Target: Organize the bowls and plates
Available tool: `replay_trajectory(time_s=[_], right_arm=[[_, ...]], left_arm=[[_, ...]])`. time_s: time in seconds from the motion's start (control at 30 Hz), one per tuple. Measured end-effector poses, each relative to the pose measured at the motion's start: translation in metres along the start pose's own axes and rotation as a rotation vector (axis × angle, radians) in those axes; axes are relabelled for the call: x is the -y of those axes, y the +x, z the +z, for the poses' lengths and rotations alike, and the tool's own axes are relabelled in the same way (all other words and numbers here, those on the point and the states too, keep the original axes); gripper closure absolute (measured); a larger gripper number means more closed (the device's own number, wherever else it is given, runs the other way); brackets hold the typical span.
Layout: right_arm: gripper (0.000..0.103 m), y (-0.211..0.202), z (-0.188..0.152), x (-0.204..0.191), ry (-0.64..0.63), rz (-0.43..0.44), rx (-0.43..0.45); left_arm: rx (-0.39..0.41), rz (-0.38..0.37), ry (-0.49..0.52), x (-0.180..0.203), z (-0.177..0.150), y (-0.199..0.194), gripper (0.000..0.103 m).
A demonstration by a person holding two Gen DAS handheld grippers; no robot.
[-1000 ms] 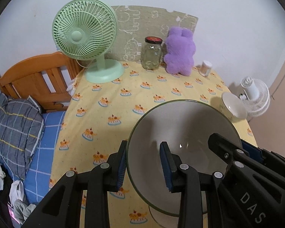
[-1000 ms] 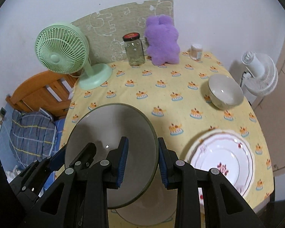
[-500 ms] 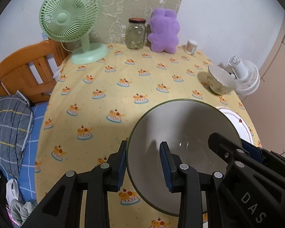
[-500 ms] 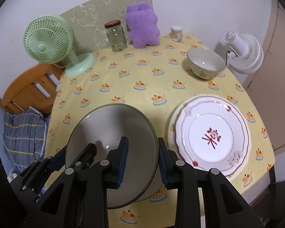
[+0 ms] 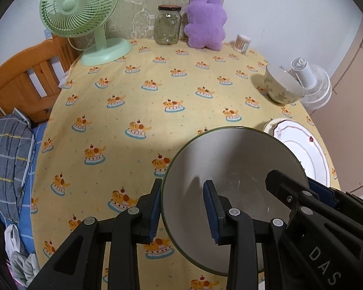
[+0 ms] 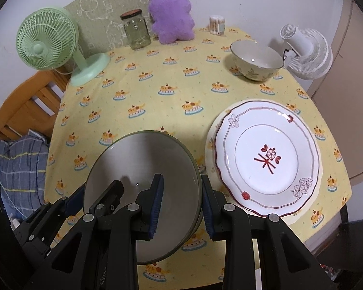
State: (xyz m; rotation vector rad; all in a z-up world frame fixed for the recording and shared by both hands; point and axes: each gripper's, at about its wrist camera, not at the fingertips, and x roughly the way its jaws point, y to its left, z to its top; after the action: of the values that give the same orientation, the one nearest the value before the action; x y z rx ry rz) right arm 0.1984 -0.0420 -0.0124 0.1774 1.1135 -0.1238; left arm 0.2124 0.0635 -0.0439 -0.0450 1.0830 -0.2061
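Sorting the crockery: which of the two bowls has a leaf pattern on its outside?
The small cream bowl standing at the table's far right, by the white fan. The large grey green-rimmed bowl held by both grippers is plain.

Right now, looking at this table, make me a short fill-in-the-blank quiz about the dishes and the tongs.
1. Both tongs, left tongs and right tongs, grip the rim of one large grey ____.
2. The floral plate rests on top of another ____.
3. The small bowl near the white fan stands ____ side up.
4. The glass jar stands between the green fan and a ____ plush toy.

Missing words: bowl; plate; open; purple
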Motion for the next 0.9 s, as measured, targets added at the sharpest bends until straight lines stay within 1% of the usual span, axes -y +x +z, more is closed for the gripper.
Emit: replay_trajectory(time_s=[0.2, 0.33, 0.4, 0.47, 0.67, 0.73, 0.8, 0.83, 0.9], right_arm=[[0.069, 0.015, -0.002, -0.001, -0.003, -0.014, -0.033], [0.069, 0.021, -0.003, 0.001, 0.000, -0.014, -0.045], [0.069, 0.022, -0.002, -0.002, -0.018, -0.029, -0.041], [0.069, 0.022, -0.001, -0.006, -0.044, -0.048, -0.035], [0.069, 0.023, -0.001, -0.007, -0.075, -0.056, -0.024], [0.066, 0.024, -0.003, -0.006, -0.069, -0.062, -0.019], [0.066, 0.028, -0.006, -0.004, -0.056, -0.087, -0.016], [0.064, 0.028, -0.007, -0.003, -0.057, -0.086, -0.007], [0.056, 0.027, -0.008, -0.003, -0.055, -0.061, 0.009]], left_arm=[[-0.042, -0.001, -0.005, -0.002, -0.004, 0.014, 0.071], [-0.030, 0.018, 0.011, 0.000, -0.005, 0.016, 0.071], [-0.030, 0.022, 0.012, 0.000, -0.005, 0.017, 0.071], [-0.026, 0.020, 0.001, -0.001, -0.005, 0.017, 0.071], [-0.020, 0.020, -0.001, -0.001, -0.006, 0.018, 0.071], [-0.040, 0.010, 0.002, -0.001, -0.008, 0.022, 0.070], [-0.057, 0.009, 0.005, 0.000, -0.010, 0.024, 0.068], [-0.054, 0.008, -0.001, -0.002, -0.011, 0.024, 0.067], [-0.042, 0.011, -0.004, -0.003, -0.012, 0.022, 0.062]])
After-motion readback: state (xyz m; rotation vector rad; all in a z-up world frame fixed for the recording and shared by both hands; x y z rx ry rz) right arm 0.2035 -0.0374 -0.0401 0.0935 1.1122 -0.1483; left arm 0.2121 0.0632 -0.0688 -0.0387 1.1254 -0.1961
